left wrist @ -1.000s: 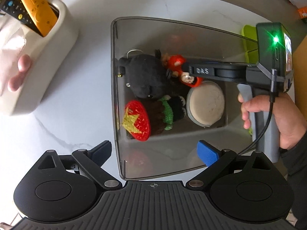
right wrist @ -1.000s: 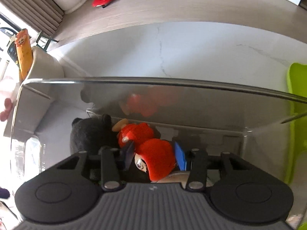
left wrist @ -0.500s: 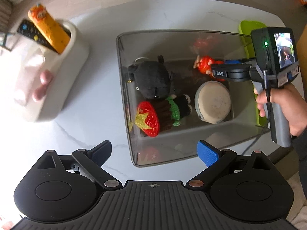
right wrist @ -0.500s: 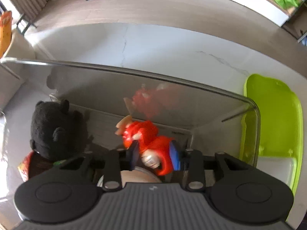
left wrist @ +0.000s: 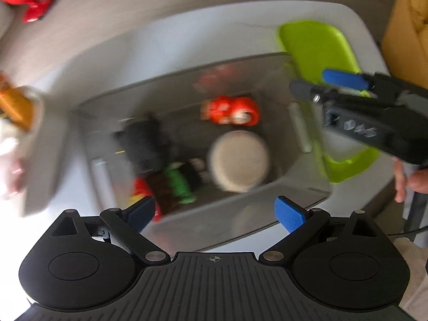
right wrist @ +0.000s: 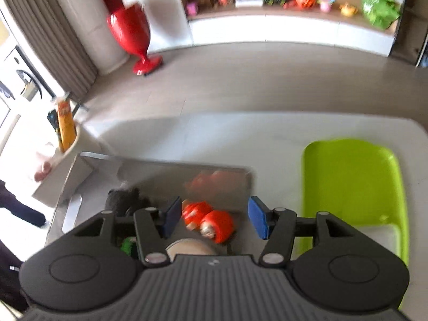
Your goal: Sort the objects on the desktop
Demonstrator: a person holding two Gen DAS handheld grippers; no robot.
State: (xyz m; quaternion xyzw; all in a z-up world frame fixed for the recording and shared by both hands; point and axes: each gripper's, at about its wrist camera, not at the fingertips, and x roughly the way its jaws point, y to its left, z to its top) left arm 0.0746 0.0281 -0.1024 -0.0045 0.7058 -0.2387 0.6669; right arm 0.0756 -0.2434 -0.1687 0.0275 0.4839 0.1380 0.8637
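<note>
Left gripper [left wrist: 215, 211]: jaws wide, holding nothing, at the bin's near edge
Right gripper [right wrist: 215, 220]: jaws wide, empty, above the bin
Red toy figure [right wrist: 207, 219]: lying in the grey bin [left wrist: 307, 187], far side, beside the round tan lid [left wrist: 239, 160]
Green tray [right wrist: 353, 176]: right of the bin

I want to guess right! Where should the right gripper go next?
Probably away to fetch another item: the right gripper is open and empty, raised above the smoky clear plastic bin, and the red toy figure lies inside.
</note>
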